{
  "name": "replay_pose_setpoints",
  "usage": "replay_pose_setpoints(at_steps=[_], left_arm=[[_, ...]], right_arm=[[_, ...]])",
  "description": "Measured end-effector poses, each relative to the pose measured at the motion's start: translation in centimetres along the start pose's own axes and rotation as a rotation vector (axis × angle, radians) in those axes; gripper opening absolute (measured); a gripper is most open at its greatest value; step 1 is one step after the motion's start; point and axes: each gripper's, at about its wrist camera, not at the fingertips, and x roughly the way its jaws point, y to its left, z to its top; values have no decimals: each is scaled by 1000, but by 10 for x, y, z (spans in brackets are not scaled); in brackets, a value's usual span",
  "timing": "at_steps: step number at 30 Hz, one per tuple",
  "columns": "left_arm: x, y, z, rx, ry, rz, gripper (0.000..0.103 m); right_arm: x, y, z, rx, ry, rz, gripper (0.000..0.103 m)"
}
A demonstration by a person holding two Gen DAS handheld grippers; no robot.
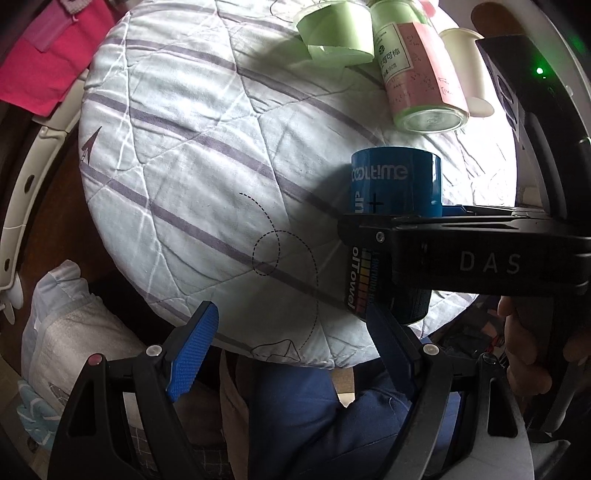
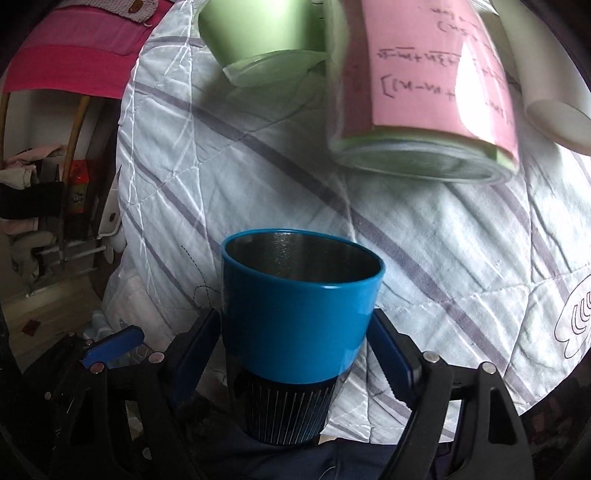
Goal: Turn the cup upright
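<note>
The right claw [image 2: 295,354] is gripping the blue cup [image 2: 301,306] across its body, its blue-padded fingers [image 2: 389,354] pressing in from either side where the smooth blue upper wall meets the dark ribbed lower part. From the right wrist view the cup is sitting mouth-up, its steel-lined opening facing away from the claw and up, so the flip itself is looking close to finished. In the left wrist view the same cup [image 1: 397,184] is showing at the near edge of the round quilt-covered desk [image 1: 192,155], with the right claw [image 1: 369,236] crossing it from the right; I cannot tell whether its base is resting on the quilt or hanging just off it. The left claw [image 1: 291,347] is hanging wide open and empty over the desk's front edge, taking no part. To finish well, the person should be bringing the base flat onto the quilt and further in from the rim, since the padded cloth is soft and a tall cup may wobble. Letting go should be slow and even, both fingers parting together so neither drags the wall. The green tin [image 1: 424,81], the green tub [image 1: 336,33] and the white cup [image 1: 467,70] are lying well apart at the far side, so they should not be getting in the way.
</note>
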Motion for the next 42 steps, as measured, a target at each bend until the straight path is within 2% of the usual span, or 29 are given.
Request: replay_pose_setpoints(at_steps=[2, 3, 10, 14, 17, 20, 25, 32, 35, 38, 42], left_arm=[[0, -1, 3, 0, 1, 4, 84], [0, 0, 3, 1, 3, 6, 84], [-1, -2, 6, -5, 7, 13, 84], [-2, 2, 4, 20, -16, 8, 84], [3, 9, 7, 31, -40, 6, 84], [9, 17, 11, 28, -73, 21, 84], [21, 25, 13, 21, -93, 2, 84], [35, 32, 12, 19, -153, -14, 84], [35, 38, 13, 25, -233, -22, 84], [35, 39, 12, 53, -311, 10, 84], [38, 35, 5, 96, -427, 11, 84]], right_arm=[[1, -1, 0, 1, 10, 1, 76], [2, -2, 1, 5, 14, 0, 71], [-6, -15, -4, -34, -38, 24, 69], [-27, -17, -13, -104, -198, 0, 69], [-40, -23, -18, -147, -355, -10, 69], [-49, -28, -26, -202, -494, -69, 69], [-52, -39, -31, -285, -635, -96, 69], [-45, -31, -43, -394, -832, -155, 69], [-41, -26, -52, -439, -942, -201, 69], [-35, -22, -57, -469, -1038, -282, 68], [-33, -26, -71, -488, -1132, -299, 69]])
